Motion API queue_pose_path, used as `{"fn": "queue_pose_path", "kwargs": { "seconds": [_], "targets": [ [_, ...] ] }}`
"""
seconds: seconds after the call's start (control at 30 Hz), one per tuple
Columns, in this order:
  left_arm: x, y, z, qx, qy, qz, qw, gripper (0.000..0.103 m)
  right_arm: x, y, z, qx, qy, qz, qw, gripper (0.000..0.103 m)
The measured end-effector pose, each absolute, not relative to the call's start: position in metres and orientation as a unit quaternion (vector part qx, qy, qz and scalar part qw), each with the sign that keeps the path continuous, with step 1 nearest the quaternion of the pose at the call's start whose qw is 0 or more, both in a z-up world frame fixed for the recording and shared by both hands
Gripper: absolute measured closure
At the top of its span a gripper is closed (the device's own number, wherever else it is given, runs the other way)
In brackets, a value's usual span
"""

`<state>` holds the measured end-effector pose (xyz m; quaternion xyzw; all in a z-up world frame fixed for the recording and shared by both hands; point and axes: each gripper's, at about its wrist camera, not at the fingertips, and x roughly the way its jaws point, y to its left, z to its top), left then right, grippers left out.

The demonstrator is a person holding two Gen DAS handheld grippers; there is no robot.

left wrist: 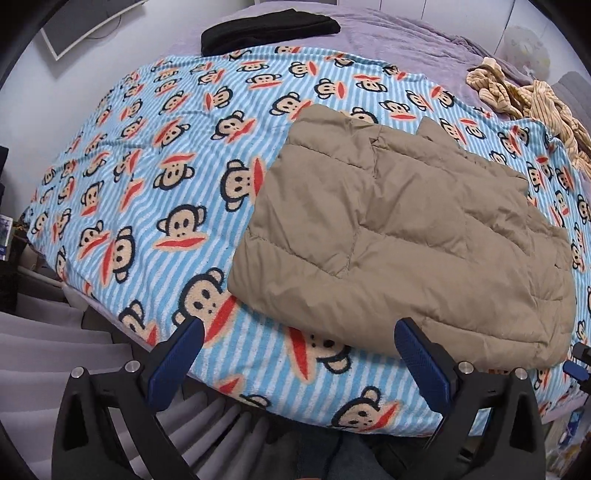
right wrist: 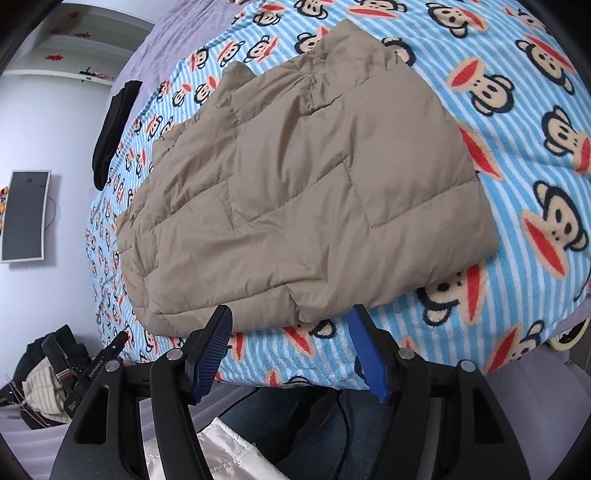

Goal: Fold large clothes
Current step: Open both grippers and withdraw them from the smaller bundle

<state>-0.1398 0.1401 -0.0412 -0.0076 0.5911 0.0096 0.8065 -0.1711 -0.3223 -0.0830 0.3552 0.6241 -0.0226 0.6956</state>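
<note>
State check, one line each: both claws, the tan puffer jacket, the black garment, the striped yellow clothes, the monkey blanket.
left claw: open, nothing between the pads
right claw: open, at the jacket's near edge, not gripping
tan puffer jacket: folded, lying flat on the blanket
black garment: folded, at the far edge of the blanket
striped yellow clothes: crumpled, unfolded
monkey blanket: spread flat over the bed

hidden: blanket (left wrist: 155,155) under jacket (left wrist: 399,236) (folded) | cut off: striped garment (left wrist: 532,99)

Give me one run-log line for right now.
tan puffer jacket: folded, flat on monkey blanket | left gripper: open, empty | right gripper: open, empty, at jacket's near edge
</note>
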Motion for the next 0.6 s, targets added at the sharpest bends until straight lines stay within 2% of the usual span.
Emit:
{"fn": "queue_pose_path", "kwargs": {
  "seconds": [0.33, 0.47, 0.5, 0.6],
  "targets": [
    [-0.139, 0.131, -0.031, 0.027, 0.593, -0.003, 0.805, 0.0, -0.176, -0.313, -0.092, 0.355, 0.63, -0.008, 0.691, 0.032],
    [-0.123, 0.135, -0.032, 0.034, 0.59, -0.021, 0.806, 0.0, -0.167, -0.302, -0.086, 0.347, 0.62, -0.009, 0.704, 0.027],
    [-0.118, 0.137, -0.033, 0.039, 0.591, -0.027, 0.805, 0.0, -0.164, -0.298, -0.085, 0.343, 0.618, -0.009, 0.707, 0.019],
    [-0.103, 0.145, -0.037, 0.048, 0.595, -0.038, 0.802, 0.0, -0.152, -0.28, -0.082, 0.334, 0.612, -0.007, 0.717, 0.018]
  ]
}}
